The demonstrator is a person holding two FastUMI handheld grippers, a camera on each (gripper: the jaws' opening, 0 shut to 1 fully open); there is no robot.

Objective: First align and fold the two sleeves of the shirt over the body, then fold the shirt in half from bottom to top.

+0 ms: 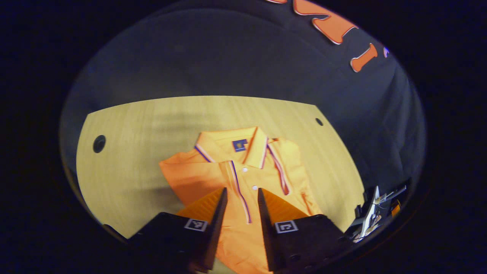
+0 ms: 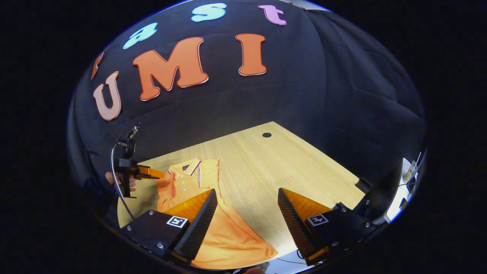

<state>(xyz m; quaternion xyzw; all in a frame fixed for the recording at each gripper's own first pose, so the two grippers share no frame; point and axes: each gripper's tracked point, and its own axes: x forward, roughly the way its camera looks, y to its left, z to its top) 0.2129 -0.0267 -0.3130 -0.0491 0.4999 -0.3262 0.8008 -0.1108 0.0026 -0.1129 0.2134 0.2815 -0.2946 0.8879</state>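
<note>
I am seeing the shirt with its hem running off the left gripper view at 6 o'clock, its lower body lying hidden behind the left gripper. At 4 o'clock, clutter is appearing too small to identify.

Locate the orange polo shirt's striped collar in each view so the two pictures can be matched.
Left gripper view: the striped collar of the orange polo shirt sits at centre, just above the left gripper.
Right gripper view: the collar lies left of centre, beyond the right gripper, beside the left gripper.
Shared landmark: the light wooden table beneath the shirt.
</note>
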